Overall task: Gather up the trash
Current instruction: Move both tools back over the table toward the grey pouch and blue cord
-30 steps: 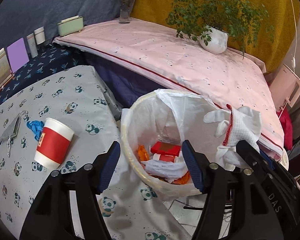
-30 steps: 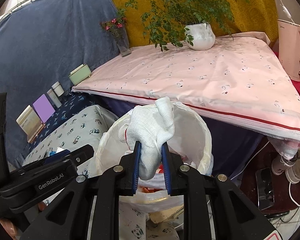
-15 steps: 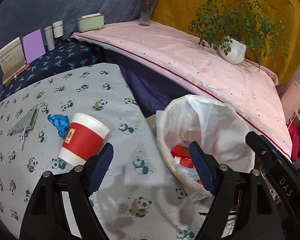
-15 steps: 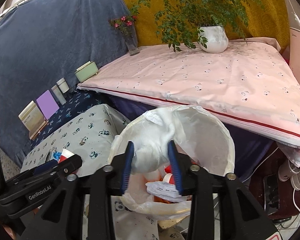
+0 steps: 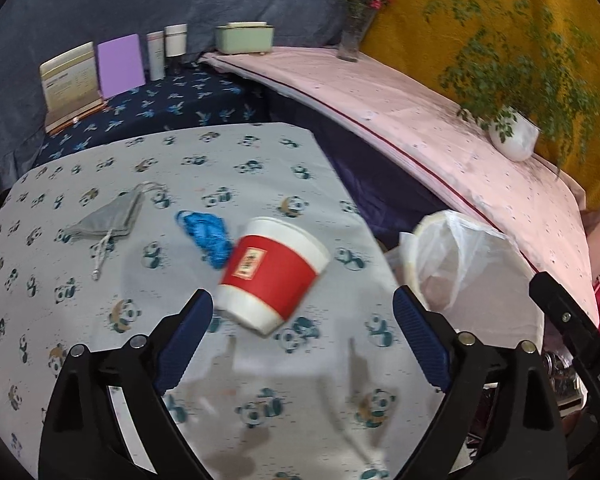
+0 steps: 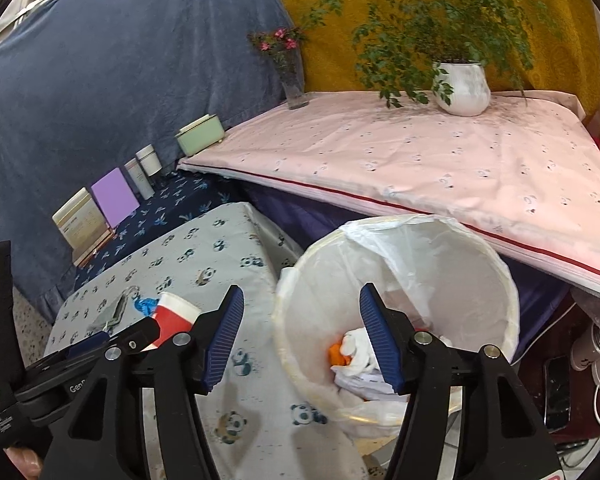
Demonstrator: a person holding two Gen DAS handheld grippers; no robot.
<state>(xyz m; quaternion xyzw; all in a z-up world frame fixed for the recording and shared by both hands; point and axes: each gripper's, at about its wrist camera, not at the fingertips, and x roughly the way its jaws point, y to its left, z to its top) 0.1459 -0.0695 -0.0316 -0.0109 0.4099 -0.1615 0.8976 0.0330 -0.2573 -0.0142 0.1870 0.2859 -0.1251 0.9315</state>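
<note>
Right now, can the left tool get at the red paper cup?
Probably yes. The left tool stands open and empty, the red paper cup lies just ahead between its fingers' line, and nothing lies between them on the panda cloth.

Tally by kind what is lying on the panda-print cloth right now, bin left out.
Paper cups: 1, red and white paper cup, on its side
Blue crumpled scraps: 1, blue scrap
Grey pouches: 1, grey pouch with a cord
Total: 3
</note>
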